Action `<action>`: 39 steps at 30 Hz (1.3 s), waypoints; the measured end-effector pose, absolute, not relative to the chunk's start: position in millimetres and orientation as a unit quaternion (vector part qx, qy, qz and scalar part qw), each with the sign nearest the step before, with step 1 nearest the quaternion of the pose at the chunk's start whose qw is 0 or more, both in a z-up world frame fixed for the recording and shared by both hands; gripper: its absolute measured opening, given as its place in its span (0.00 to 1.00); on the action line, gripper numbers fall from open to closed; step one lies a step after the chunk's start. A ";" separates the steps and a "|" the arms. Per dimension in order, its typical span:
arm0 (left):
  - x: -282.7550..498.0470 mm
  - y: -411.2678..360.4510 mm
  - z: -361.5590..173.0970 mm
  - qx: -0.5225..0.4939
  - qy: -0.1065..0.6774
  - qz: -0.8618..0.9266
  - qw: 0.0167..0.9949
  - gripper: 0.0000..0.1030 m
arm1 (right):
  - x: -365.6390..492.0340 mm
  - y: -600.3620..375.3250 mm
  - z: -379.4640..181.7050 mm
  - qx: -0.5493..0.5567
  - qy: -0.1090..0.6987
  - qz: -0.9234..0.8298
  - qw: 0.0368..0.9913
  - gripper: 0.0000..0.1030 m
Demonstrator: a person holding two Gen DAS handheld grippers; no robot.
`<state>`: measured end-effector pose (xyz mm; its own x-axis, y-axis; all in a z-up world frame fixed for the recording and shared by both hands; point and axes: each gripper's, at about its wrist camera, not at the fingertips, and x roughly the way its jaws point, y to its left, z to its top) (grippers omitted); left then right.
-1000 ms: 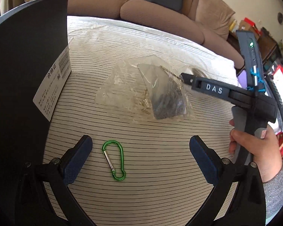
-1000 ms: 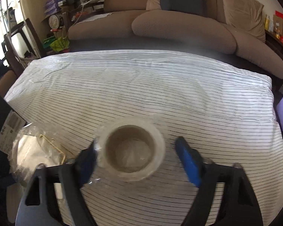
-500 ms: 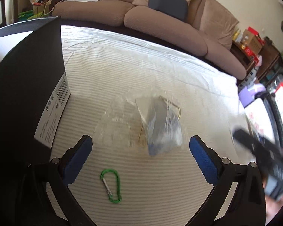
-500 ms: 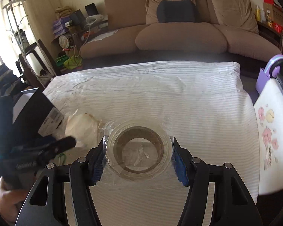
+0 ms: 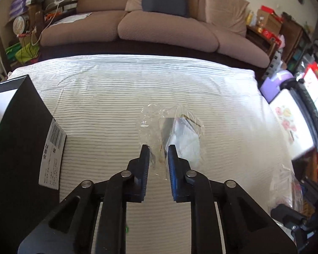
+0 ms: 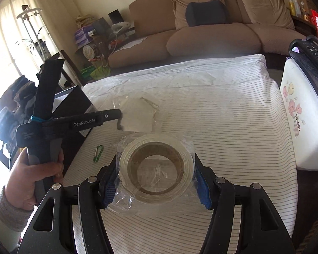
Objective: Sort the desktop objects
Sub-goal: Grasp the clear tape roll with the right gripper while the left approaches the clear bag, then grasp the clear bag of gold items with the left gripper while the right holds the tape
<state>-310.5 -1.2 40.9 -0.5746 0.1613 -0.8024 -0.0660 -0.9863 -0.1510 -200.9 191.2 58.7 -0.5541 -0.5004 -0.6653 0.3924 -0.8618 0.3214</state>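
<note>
My right gripper [image 6: 155, 182] is shut on a roll of clear tape [image 6: 155, 168] wrapped in plastic and holds it above the striped cloth. My left gripper [image 5: 158, 158] has closed to a narrow gap on the near edge of a clear plastic bag [image 5: 176, 131] that holds small dark and white items. In the right wrist view the left gripper [image 6: 118, 116] holds that bag [image 6: 137, 116] at its left edge. A green carabiner [image 6: 98, 152] lies on the cloth near the black box [image 5: 17, 139].
The black box with a white barcode label [image 5: 52, 154] stands at the table's left edge. A white floral container [image 6: 303, 124] and a dark keyboard [image 6: 313, 63] stand to the right. A brown sofa [image 5: 159, 27] is beyond the table.
My left gripper moved forward over the carabiner and closed on the plastic bag's edge. My right gripper closed on the tape roll and lifted it back toward me.
</note>
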 end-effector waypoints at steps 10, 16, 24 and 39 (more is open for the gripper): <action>-227.5 0.2 84.0 -0.451 -0.004 0.888 0.091 0.08 | -153.0 189.5 67.2 0.421 -0.022 -0.877 0.233 0.62; -182.6 12.4 93.0 -0.479 -0.010 0.865 0.149 0.08 | -98.9 193.5 67.1 0.446 -0.035 -0.865 0.226 0.62; -179.7 28.1 108.5 -0.484 -0.049 0.849 0.205 0.08 | -36.5 194.1 83.8 0.445 -0.081 -0.863 0.223 0.62; -175.7 63.2 111.3 -0.457 -0.105 0.844 0.259 0.84 | -12.5 211.6 61.6 0.468 -0.056 -0.860 0.195 0.62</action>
<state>-175.7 63.2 111.3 -0.4479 0.5337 -0.7174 -0.3422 -0.8435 -0.4139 -12.5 211.6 61.6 -0.4850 -0.3880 -0.7837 0.2837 -0.9175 0.2786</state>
